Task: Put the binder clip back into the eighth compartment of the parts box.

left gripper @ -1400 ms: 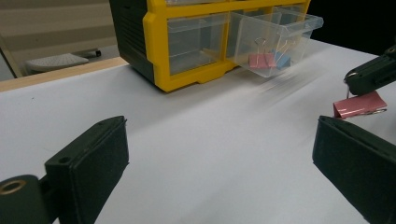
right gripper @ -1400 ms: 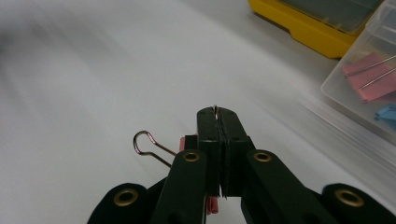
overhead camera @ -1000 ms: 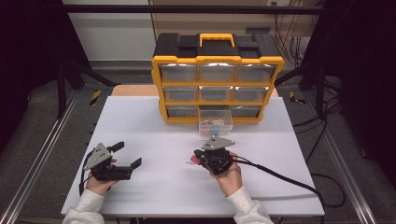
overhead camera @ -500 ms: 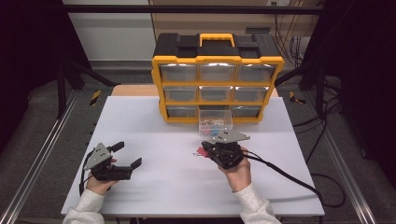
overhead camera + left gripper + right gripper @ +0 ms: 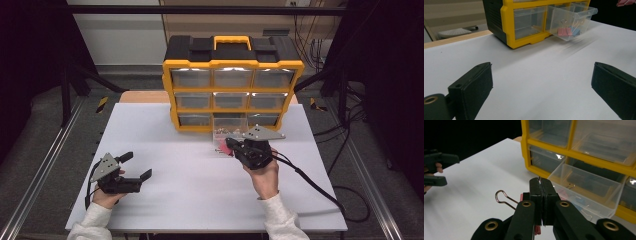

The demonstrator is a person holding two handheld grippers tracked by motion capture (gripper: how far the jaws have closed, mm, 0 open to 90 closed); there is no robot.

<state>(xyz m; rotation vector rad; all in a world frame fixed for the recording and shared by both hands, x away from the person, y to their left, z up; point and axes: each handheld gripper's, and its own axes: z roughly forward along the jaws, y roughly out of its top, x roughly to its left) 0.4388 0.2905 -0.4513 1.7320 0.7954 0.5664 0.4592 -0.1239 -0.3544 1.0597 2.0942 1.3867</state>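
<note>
Up at the far middle of the white table (image 5: 165,150) stands a yellow-and-black organizer (image 5: 233,80) with nine clear plastic drawers (three rows of three). Its bottom middle drawer (image 5: 571,21) is pulled out toward the near side; inside lie a pink binder clip (image 5: 564,31) and a blue binder clip (image 5: 575,31), each with thin wire handles. The drawer walls are glossy and see-through, the table sheet matte and smooth.

Just near that drawer, the right gripper (image 5: 541,187) has its black jaws pressed together on a red binder clip (image 5: 537,229), pinching one wire handle while the other loop sticks out to the left. At the near left, the left gripper (image 5: 134,166) rests on the table with its flat, rubbery pads (image 5: 474,87) spread wide apart, holding nothing.
</note>
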